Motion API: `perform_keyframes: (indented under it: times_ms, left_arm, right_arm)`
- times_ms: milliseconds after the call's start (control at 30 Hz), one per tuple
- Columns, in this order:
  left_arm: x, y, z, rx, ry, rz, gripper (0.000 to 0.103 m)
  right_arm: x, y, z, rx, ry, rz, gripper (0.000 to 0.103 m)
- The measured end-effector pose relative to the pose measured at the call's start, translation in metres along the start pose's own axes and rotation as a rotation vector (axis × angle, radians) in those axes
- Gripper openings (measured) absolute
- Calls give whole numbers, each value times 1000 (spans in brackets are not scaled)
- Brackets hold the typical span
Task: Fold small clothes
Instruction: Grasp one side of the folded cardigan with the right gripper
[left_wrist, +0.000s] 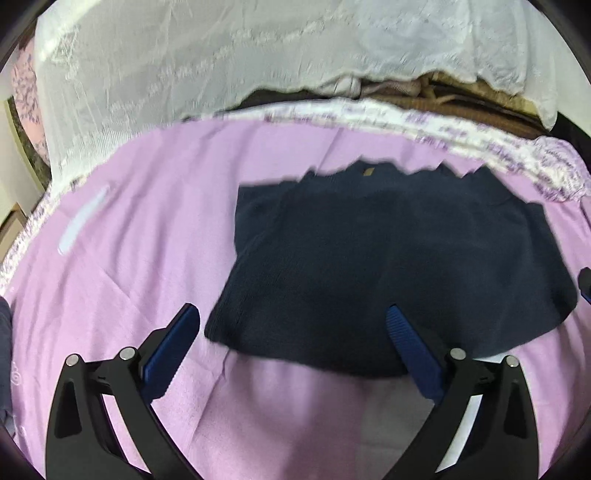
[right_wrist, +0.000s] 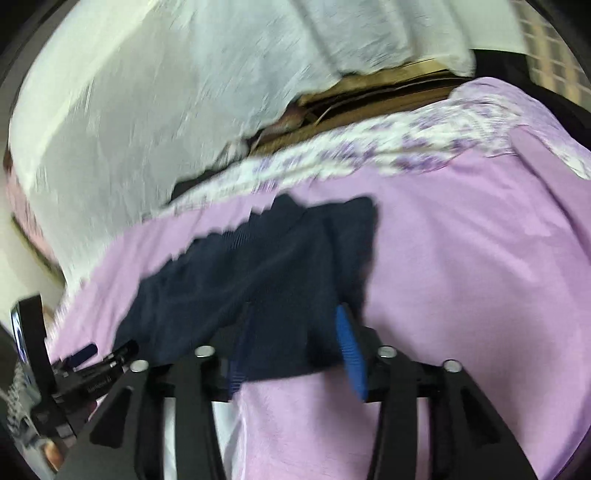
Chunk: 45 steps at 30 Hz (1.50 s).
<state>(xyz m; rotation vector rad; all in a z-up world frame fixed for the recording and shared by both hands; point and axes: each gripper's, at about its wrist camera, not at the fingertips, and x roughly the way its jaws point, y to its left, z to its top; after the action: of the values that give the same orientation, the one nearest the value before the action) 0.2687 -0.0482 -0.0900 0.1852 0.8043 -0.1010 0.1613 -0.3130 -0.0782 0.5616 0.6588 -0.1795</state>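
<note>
A dark navy knit garment (left_wrist: 388, 266), soft and roughly rectangular, lies flat on a lilac bed sheet (left_wrist: 147, 229) with a flowered border, just ahead of the left tool (left_wrist: 291, 325), whose blue ribbed jaws are spread and empty. The right tool (right_wrist: 291, 347) stands half-spread, the garment's near hem between its jaws; whether it grips is unclear. White lace fabric (left_wrist: 184, 66) hangs beyond.
</note>
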Motion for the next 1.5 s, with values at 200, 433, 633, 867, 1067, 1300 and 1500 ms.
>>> perform_keyframes:
  times_ms: [200, 433, 633, 867, 1067, 1300, 1500]
  left_arm:
    - [-9, -39, 31, 22, -25, -18, 99]
    - [38, -66, 6, 63, 49, -34, 99]
    - [35, -53, 4, 15, 46, -96, 99]
    - [21, -31, 8, -46, -13, -102, 99]
    - [43, -28, 5, -77, 73, -125, 99]
    - [31, -32, 4, -44, 31, -108, 99]
    - [31, -40, 4, -8, 23, -89, 99]
  right_arm:
    - [-3, -34, 8, 115, 4, 5, 62]
    - [27, -54, 4, 199, 102, 62, 62]
    - [35, -48, 1, 170, 95, 48, 68]
    - [45, -36, 9, 137, 100, 39, 68]
    - [69, -32, 20, 156, 138, 7, 76]
    - [81, -30, 24, 120, 133, 22, 82]
    - [84, -43, 31, 164, 126, 95, 82]
